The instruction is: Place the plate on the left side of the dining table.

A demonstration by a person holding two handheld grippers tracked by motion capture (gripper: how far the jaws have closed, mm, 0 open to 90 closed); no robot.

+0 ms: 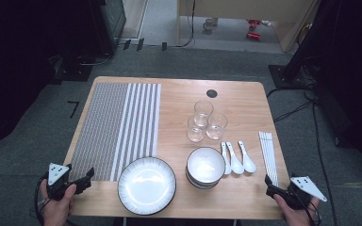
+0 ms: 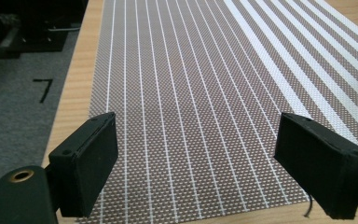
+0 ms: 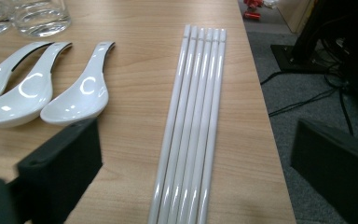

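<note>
Wooden table (image 1: 179, 101) stands on grey carpet w/ cables trailing at its far and right sides; tableware is grouped by type, which looks like staging for a place setting. Striped placemat (image 1: 118, 127) covers the left half, lying flat and square to the table edges. Plate (image 1: 147, 185) sits at the near edge, just beside the mat's near right corner; stacked bowls (image 1: 206, 167) to its right, three spoons (image 1: 237, 159) next, three glasses (image 1: 203, 121) clustered behind. Chopsticks (image 3: 193, 121) lie parallel and touching, close to the right table edge, leaving little margin on the outboard side. Left gripper (image 2: 200, 158) hovers over the mat's near left corner, jaws wide apart, holding nothing. Right gripper (image 3: 196, 172) is aligned w/ the chopsticks' near ends, jaws spread either side, empty. Bare wood remains at centre and far right for manoeuvring
</note>
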